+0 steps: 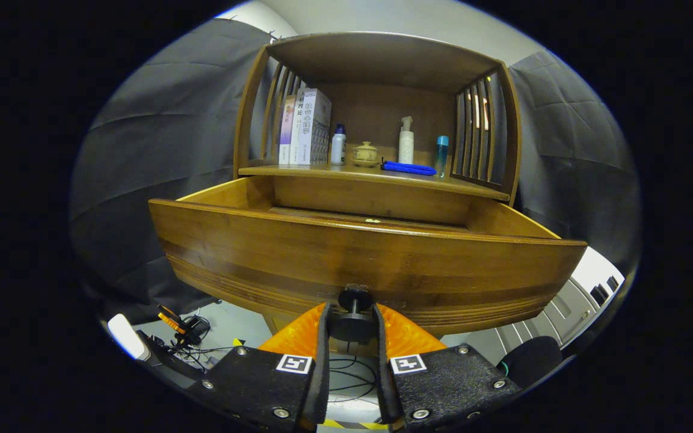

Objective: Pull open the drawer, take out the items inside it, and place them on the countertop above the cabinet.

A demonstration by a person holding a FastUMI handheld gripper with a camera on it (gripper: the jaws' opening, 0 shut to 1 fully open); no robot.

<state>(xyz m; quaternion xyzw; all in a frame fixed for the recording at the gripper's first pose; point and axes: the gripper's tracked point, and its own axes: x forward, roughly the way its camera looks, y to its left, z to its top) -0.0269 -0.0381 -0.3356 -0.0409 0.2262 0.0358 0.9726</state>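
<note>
My gripper [351, 325] has its fingers closed on the knob [354, 319] of the drawer [370, 258], which stands pulled well out of the cabinet [376, 60]. I judge the opening step nearly done. From here the drawer front hides most of the inside; I cannot make out the items. Beyond, the countertop [370, 175] carries books [304, 126], bottles [405, 139] and a blue strap [408, 168]. Next I would let go, rise and look in.

The drawer [358, 252] front was glossy varnished wood with a banded grain. Its knob [354, 325] looked smooth, dark and matt, pinched between the fingers of the gripper [351, 337]. The countertop [376, 176] was polished wood.
</note>
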